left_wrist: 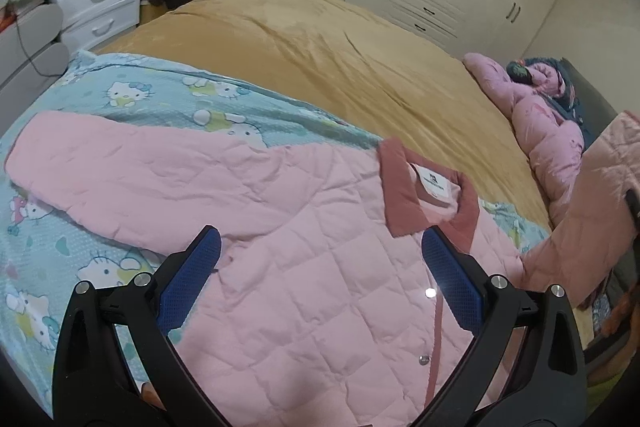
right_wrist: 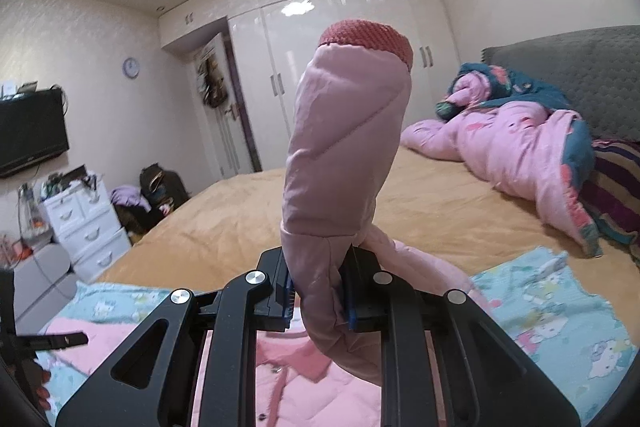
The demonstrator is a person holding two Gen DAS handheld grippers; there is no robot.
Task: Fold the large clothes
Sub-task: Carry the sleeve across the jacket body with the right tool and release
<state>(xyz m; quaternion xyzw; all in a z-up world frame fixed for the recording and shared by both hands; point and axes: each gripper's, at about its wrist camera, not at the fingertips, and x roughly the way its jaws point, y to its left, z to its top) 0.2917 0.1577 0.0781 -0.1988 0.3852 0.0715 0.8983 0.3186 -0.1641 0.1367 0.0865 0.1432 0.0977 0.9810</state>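
Sleeve [right_wrist: 344, 147] clamped in right gripper [right_wrist: 320, 291], lifted; left gripper [left_wrist: 320, 267] wide, empty over jacket [left_wrist: 320, 307]. Next: lay across chest.

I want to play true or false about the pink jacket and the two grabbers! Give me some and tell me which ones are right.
1. The right gripper is pinching the jacket's sleeve. True.
2. The left gripper is squeezing the collar. False: its jaws are open above the pink jacket.
3. The sleeve's cuff is blue. False: it is dark pink.
4. The jacket lies on a cartoon-cat sheet. True.
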